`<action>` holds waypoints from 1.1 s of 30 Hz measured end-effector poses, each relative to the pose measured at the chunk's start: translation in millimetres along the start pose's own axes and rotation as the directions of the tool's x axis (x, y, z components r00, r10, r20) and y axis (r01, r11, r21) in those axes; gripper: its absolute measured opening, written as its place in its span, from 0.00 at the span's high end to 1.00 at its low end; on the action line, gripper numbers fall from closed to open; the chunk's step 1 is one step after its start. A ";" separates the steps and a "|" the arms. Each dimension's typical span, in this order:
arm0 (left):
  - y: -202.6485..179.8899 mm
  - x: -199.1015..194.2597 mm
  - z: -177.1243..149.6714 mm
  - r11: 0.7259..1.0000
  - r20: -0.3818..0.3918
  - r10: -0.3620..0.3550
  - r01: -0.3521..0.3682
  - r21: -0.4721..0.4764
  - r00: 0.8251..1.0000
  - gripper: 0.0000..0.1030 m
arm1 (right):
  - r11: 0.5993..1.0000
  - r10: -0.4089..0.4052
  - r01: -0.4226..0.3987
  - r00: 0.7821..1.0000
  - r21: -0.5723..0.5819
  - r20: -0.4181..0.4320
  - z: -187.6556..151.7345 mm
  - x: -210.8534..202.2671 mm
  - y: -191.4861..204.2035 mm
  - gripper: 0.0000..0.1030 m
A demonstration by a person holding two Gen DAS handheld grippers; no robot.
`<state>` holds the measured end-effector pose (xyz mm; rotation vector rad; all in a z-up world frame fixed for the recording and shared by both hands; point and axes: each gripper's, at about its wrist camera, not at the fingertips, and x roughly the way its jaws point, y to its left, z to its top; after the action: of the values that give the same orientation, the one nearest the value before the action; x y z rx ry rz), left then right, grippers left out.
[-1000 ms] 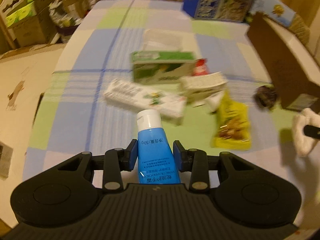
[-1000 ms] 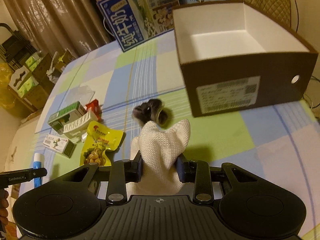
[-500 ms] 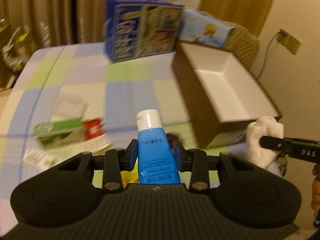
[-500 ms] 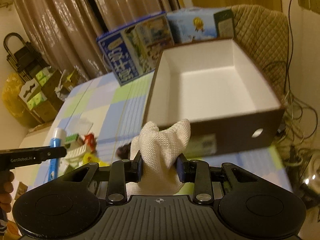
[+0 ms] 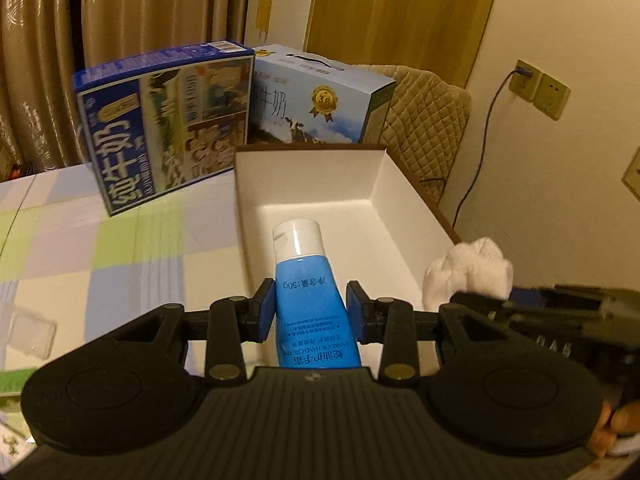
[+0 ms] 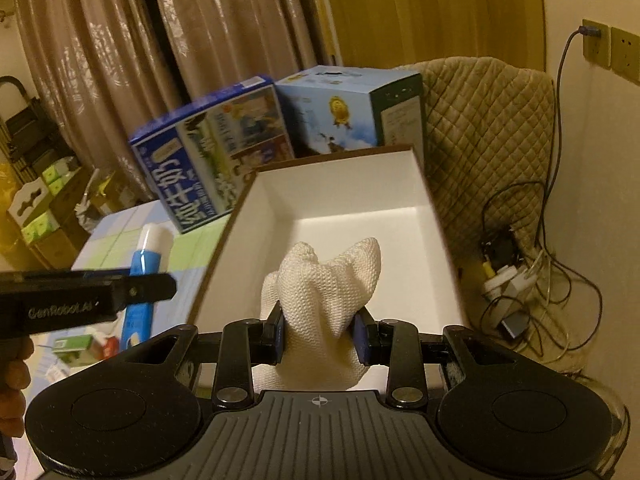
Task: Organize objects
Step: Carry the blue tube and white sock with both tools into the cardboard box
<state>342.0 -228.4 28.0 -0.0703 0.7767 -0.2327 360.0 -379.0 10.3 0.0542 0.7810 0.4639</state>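
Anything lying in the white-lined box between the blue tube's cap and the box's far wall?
No. In the left wrist view, the box floor is bare from the blue tube cap to the far wall; the right wrist view shows the same bare floor beyond the white cloth.

Checked tablecloth (image 5: 120, 240): open box (image 5: 400, 200), milk cartons (image 5: 160, 120).

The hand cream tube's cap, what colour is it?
White, on a blue plastic tube; clearest in the left wrist view.

An open box (image 5: 256, 184) stands on the table (image 5: 120, 248), with two milk cartons (image 5: 164, 120) behind it and a chair (image 6: 488, 128) to its right.
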 end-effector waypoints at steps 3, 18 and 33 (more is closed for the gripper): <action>-8.6 23.2 15.3 1.000 -0.007 0.007 -0.008 -0.028 1.000 0.69 | 1.000 -0.010 0.010 1.000 -0.008 -0.022 6.0 17.2 -10.5 0.71; -26.6 130.3 11.1 0.998 -0.211 0.035 -0.046 -0.048 0.977 0.68 | 0.987 -0.057 0.021 0.974 -0.160 -0.218 3.0 89.3 -33.2 0.71; -26.3 153.0 -9.5 0.996 -0.321 0.021 -0.047 -0.071 0.947 0.55 | 0.977 -0.050 -0.017 0.952 -0.214 -0.301 -0.4 106.2 -38.4 0.71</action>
<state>436.0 -289.5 -79.8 -0.0939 1.1105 -0.1827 439.7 -368.7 -69.0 -0.2305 1.0294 0.5456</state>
